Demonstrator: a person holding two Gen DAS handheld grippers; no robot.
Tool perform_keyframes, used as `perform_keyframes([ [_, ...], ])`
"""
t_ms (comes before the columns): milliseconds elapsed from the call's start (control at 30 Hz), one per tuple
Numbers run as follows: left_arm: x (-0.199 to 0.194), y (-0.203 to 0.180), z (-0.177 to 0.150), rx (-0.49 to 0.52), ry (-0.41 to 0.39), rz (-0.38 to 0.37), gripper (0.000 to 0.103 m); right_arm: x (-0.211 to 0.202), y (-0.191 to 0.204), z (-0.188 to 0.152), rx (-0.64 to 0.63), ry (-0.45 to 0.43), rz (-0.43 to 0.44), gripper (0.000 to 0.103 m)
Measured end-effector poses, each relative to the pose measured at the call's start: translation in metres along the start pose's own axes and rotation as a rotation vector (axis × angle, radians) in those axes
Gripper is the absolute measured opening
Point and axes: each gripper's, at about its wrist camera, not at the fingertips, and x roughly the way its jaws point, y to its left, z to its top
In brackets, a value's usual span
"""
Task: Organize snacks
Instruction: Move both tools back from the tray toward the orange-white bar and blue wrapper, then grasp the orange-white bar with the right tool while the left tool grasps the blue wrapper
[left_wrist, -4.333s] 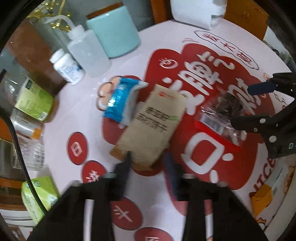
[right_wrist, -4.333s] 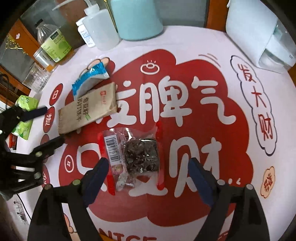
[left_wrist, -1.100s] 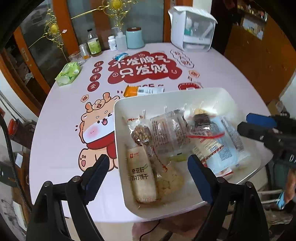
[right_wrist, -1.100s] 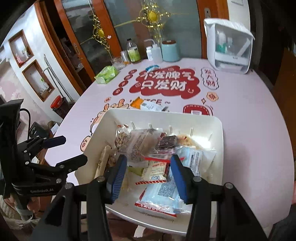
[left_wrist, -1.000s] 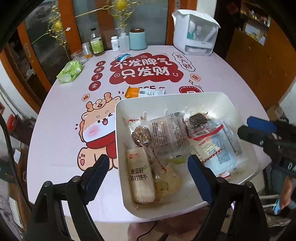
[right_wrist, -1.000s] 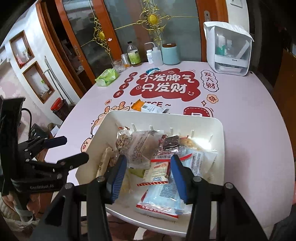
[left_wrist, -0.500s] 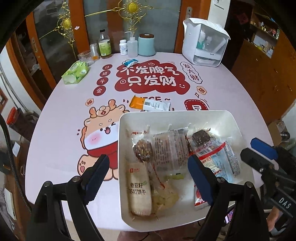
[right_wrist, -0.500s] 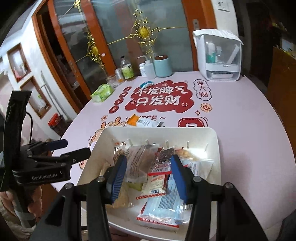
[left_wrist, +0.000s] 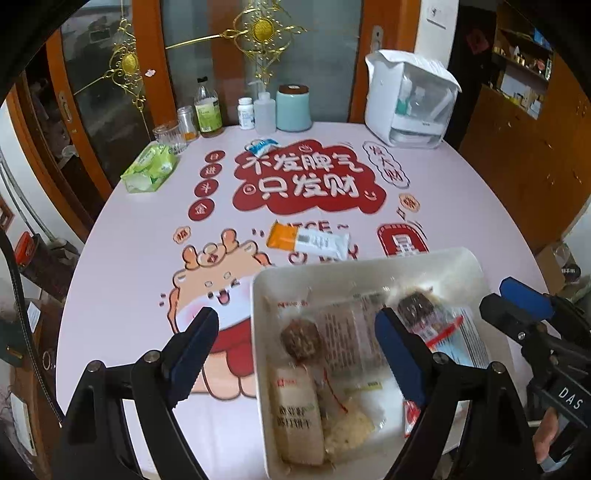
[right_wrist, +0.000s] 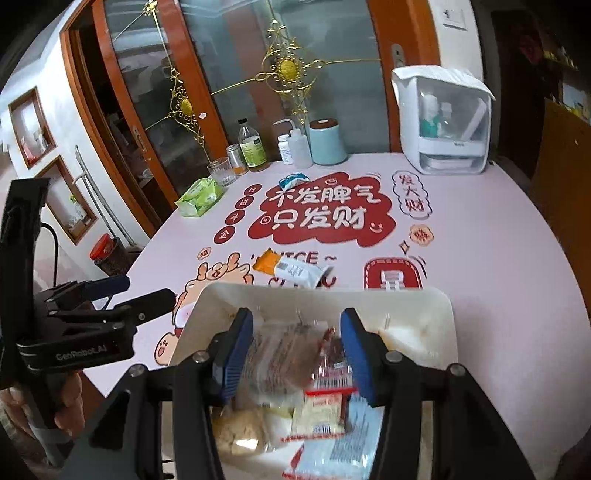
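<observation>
A white tray (left_wrist: 369, 267) full of snack packets stands at the table's near edge; it also shows in the right wrist view (right_wrist: 424, 295). A brown cracker packet (left_wrist: 297, 417) lies at its front left. An orange-and-white packet (left_wrist: 308, 242) lies on the table just beyond the tray, and a blue packet (left_wrist: 261, 146) lies far back. My left gripper (left_wrist: 295, 354) is open and empty, held above the tray's left part. My right gripper (right_wrist: 297, 352) is open and empty above the tray's middle.
At the table's back stand a teal canister (left_wrist: 293, 108), a white squeeze bottle (left_wrist: 265, 112), a pill bottle (left_wrist: 246, 112), a green-label bottle (left_wrist: 208, 110), a glass (left_wrist: 168, 134) and a white appliance (left_wrist: 413, 98). A green tissue pack (left_wrist: 149, 168) lies at the left.
Both grippers have pulled back and up from the tray, so more of the table and the doors behind it shows. The snacks picked up earlier now lie in the tray.
</observation>
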Motion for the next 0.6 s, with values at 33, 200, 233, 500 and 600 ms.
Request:
perform_keyframes([
  [33, 0.001, 0.004, 0.004, -0.007, -0.007, -0.001, 0.086, 0.004, 0.001, 0.005, -0.005, 0.004, 0.003, 0.050],
  [200, 0.008, 0.023, 0.023, -0.013, -0.039, 0.014, 0.086, 0.032, -0.004, 0.042, -0.053, 0.054, 0.017, 0.050],
  [233, 0.011, 0.028, 0.027, -0.010, -0.038, 0.018, 0.086, 0.037, -0.005, 0.049, -0.068, 0.066, 0.022, 0.050],
  [500, 0.057, 0.063, 0.078, 0.054, -0.023, 0.084, 0.086, 0.130, -0.013, 0.111, -0.265, 0.279, 0.068, 0.050],
  [600, 0.090, 0.076, 0.097, 0.066, 0.021, 0.067, 0.086, 0.178, -0.010, 0.115, -0.321, 0.382, 0.098, 0.050],
])
